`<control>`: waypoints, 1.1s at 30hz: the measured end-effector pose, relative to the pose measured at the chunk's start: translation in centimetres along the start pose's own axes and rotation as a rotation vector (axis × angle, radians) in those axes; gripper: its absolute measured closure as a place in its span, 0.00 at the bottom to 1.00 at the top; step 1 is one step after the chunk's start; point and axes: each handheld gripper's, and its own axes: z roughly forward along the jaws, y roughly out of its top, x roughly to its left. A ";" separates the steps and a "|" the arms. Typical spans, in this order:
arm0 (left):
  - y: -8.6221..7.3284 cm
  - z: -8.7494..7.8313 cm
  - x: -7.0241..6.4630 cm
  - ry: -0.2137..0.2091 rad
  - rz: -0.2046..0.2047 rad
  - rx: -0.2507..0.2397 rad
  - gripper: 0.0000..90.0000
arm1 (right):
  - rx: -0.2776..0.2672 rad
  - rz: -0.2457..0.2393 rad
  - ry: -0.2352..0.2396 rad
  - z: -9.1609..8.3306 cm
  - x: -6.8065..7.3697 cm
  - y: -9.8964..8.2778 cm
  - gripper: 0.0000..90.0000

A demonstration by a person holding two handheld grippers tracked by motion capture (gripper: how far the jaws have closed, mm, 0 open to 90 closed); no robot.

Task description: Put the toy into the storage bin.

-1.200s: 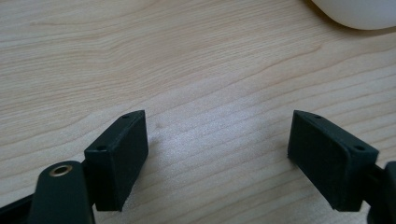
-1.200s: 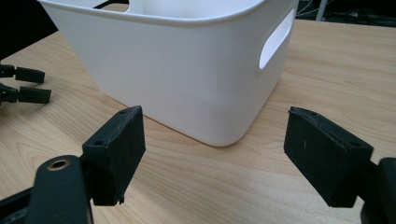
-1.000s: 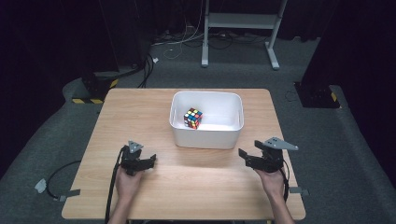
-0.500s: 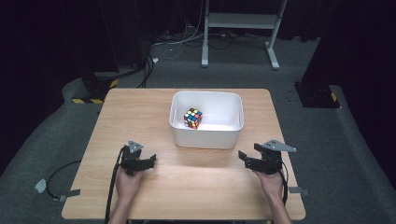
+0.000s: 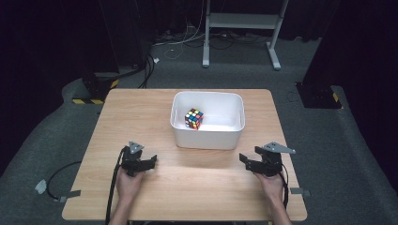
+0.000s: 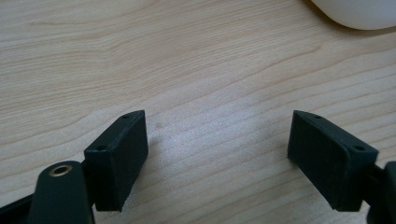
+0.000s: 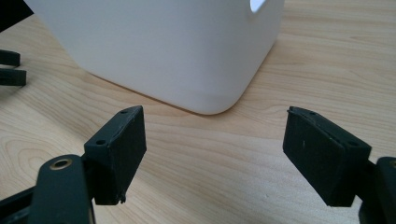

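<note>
A scrambled puzzle cube (image 5: 194,118) lies inside a white plastic bin (image 5: 208,138) at the middle of the wooden table (image 5: 141,112). My left gripper (image 5: 151,161) rests low on the table, near the front left of the bin, jaws wide apart over bare wood (image 6: 215,154). My right gripper (image 5: 244,160) sits at the front right, also open, and its own view looks at the bin's near corner (image 7: 187,56) with nothing between the fingers (image 7: 119,154). The bin's rounded corner (image 6: 359,14) peeks in at the top right of the left gripper view.
Dark grey carpet surrounds the table. A white metal stand (image 5: 239,28) and loose cables (image 5: 173,47) lie behind it. A black block with yellow hazard stripes (image 5: 94,89) stands at the back left, another black base (image 5: 319,96) at the back right.
The right gripper has dropped slightly lower and nearer the table's front edge. The left gripper, the cube and the bin have stayed put.
</note>
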 end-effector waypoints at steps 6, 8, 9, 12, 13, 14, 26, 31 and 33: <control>0.0 0.0 0.0 0.001 0.000 0.000 0.22 | 0.013 0.008 -0.011 0.3 -0.2 -0.4 0.24; 0.0 0.0 0.0 0.001 0.002 0.001 0.22 | 0.015 0.007 -0.015 0.4 -0.3 -0.5 0.24; 0.0 0.0 0.0 0.001 0.002 0.001 0.22 | 0.016 0.009 -0.017 0.4 -0.3 -0.5 0.24; 0.0 0.0 0.0 0.001 0.002 0.001 0.22 | 0.019 0.014 -0.020 0.5 -0.5 -0.6 0.24; 0.0 0.0 0.0 0.001 0.000 0.000 0.22 | 0.019 0.015 -0.021 0.5 -0.5 -0.6 0.24; 0.0 0.0 0.0 0.001 0.000 0.000 0.22 | 0.020 0.017 -0.022 0.5 -0.5 -0.7 0.24; 0.0 0.0 0.0 0.001 0.000 0.000 0.22 | 0.045 0.017 -0.042 1.2 -0.8 -0.9 0.24; 0.0 0.0 0.0 0.001 0.000 0.000 0.22 | 0.060 0.014 -0.054 1.6 -1.0 -1.0 0.24; 0.0 0.0 0.0 0.001 0.000 0.000 0.22 | 0.067 0.013 -0.061 1.8 -1.0 -1.0 0.24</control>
